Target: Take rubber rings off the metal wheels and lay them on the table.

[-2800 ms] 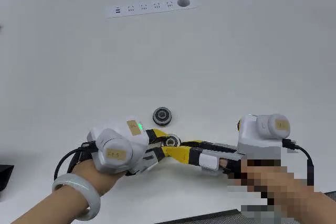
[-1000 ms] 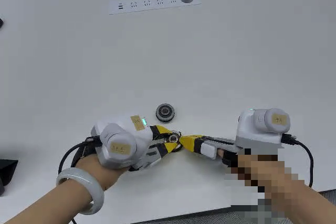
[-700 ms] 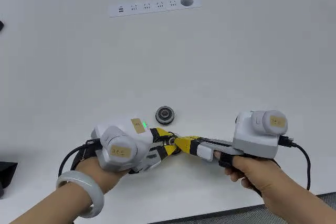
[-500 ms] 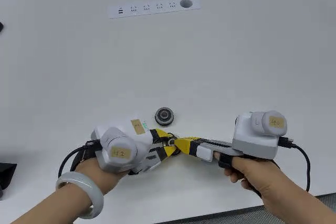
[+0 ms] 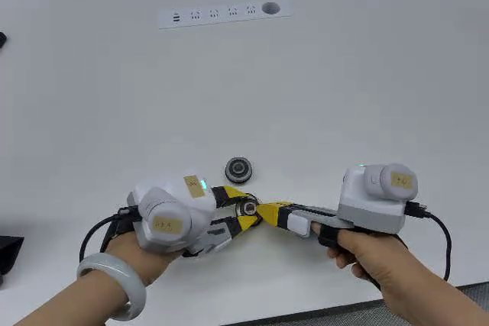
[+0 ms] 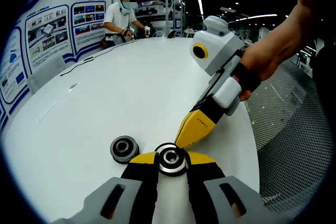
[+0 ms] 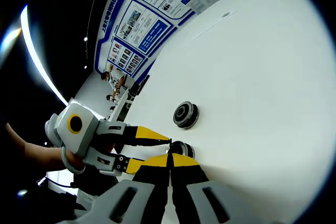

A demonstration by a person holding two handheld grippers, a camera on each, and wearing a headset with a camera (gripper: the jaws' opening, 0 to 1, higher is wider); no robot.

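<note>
Left gripper (image 5: 243, 209): fingers narrow, clamped on 1 metal wheel (image 6: 171, 160), held just above the surface (image 5: 344, 97) near its front edge, bore facing up toward the headset. Right gripper (image 5: 265, 211): fingers pressed tip to tip, coming in from the wheel's right, tips touching its rim. I cannot tell whether any of the rubber ring (image 6: 169, 147) is pinched between them. The 2 grippers meet nearly head-on, so the wheel lies straight ahead of both sets of fingers, and the right is the one placed to peel. My guess is that the ring must come off along the wheel's axis, up and away from the left fingers. 2nd wheel (image 5: 238, 169) lies flat just beyond, ring on, untouched.
</note>
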